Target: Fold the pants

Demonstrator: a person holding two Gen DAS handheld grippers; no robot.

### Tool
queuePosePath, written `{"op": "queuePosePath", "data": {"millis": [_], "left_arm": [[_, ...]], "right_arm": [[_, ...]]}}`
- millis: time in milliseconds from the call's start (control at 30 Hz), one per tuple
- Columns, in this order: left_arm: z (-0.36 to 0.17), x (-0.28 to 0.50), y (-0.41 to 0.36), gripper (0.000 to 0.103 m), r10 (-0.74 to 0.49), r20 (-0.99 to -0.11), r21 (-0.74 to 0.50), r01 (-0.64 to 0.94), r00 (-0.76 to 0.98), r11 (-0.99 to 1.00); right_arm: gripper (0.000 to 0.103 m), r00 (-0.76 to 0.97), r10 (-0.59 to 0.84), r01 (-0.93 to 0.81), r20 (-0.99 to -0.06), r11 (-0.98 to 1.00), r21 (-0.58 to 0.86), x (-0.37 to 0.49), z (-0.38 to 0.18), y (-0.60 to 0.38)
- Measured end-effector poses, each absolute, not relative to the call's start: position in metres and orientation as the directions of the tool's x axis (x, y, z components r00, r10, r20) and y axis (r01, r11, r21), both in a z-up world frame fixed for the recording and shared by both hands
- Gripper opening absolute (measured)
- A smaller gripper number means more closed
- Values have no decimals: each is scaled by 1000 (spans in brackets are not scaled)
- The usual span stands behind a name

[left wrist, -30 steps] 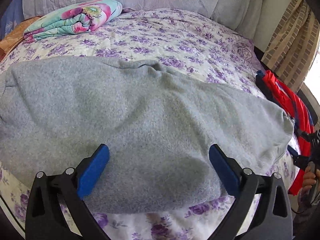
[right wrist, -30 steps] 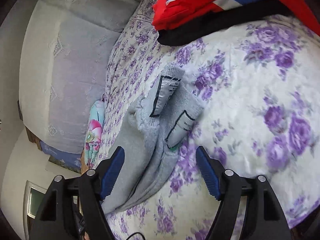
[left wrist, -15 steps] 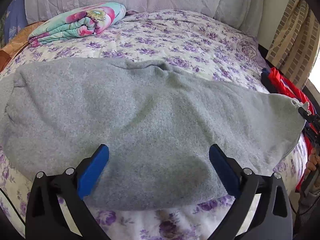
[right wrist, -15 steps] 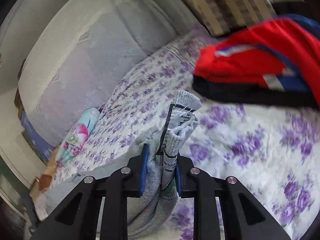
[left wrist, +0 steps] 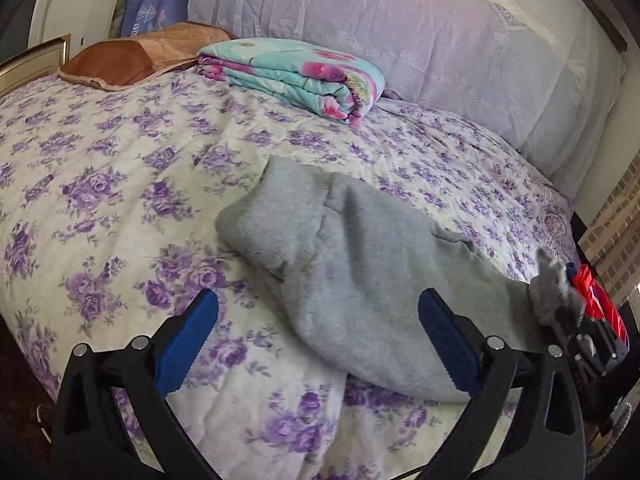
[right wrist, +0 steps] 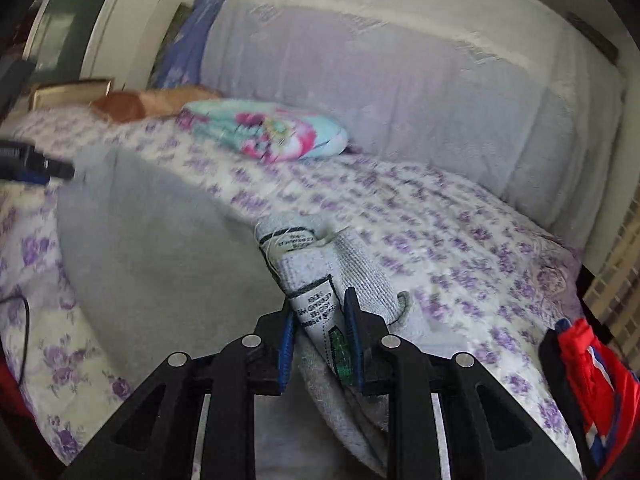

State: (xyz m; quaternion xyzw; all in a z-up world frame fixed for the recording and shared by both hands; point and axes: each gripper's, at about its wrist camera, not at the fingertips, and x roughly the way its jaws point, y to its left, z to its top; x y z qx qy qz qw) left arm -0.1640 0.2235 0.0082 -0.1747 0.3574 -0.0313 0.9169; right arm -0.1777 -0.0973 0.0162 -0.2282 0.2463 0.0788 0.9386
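The grey pants [left wrist: 372, 280] lie across the purple-flowered bedspread [left wrist: 120, 168]. My left gripper [left wrist: 316, 340] is open and empty, its blue pads on either side of the near edge of the pants. My right gripper [right wrist: 318, 336] is shut on the grey pants' waistband end [right wrist: 316, 280], where white care labels show, and lifts it off the bed. In the left wrist view that lifted end [left wrist: 550, 288] shows at the far right. The rest of the pants [right wrist: 152, 248] spreads to the left in the right wrist view.
A folded teal and pink blanket [left wrist: 296, 76] and an orange pillow [left wrist: 136, 56] lie near the pale headboard [left wrist: 400, 40]. A red, blue and black garment [right wrist: 588, 376] sits at the bed's right edge. A brick-patterned curtain [left wrist: 616, 232] hangs at the right.
My right gripper closed on the waistband end and lifted it. The left gripper's view swung left, so the pants now sit more to its right; it stays open.
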Motion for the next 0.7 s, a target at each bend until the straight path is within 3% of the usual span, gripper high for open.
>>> {"op": "queuePosePath", "data": {"millis": [67, 100, 133, 200, 333, 400, 433, 567, 633, 700], "left_arm": [[2, -162, 227, 98, -189, -653, -347, -67, 733, 935], [0, -162, 227, 98, -194, -653, -349, -64, 732, 935], [-1, -162, 227, 98, -201, -652, -351, -56, 731, 935], [-3, -161, 226, 98, -209, -651, -351, -46, 729, 935], [-11, -158, 228, 98, -226, -658, -371, -48, 718, 927], [-15, -155, 229, 98, -235, -665, -384, -55, 709, 922], [-17, -155, 230, 98, -238, -668, -390, -58, 705, 919], [-18, -154, 231, 98, -242, -672, -395, -61, 700, 917], [-19, -153, 231, 98, -242, -677, -394, -65, 695, 917], [-20, -149, 230, 98, -236, -688, -388, -74, 686, 919]], "right_arm": [[37, 799, 30, -348, -601, 838, -421, -171, -10, -80], [44, 810, 22, -348, -586, 823, -450, -177, -13, -77], [57, 820, 21, -346, -571, 814, -466, -183, -9, -75], [66, 808, 101, -391, -580, 829, -400, -193, 10, -77], [66, 825, 248, -400, -507, 891, -215, -209, 65, -98], [64, 861, 204, -319, -466, 930, -183, -200, 78, -109], [57, 871, 174, -282, -459, 943, -179, -192, 78, -113], [32, 804, 79, -224, -590, 959, -176, -145, 34, -118], [30, 750, 47, -222, -660, 958, -184, -131, -3, -119], [30, 773, 16, -217, -635, 946, -240, -136, -7, -111]]}}
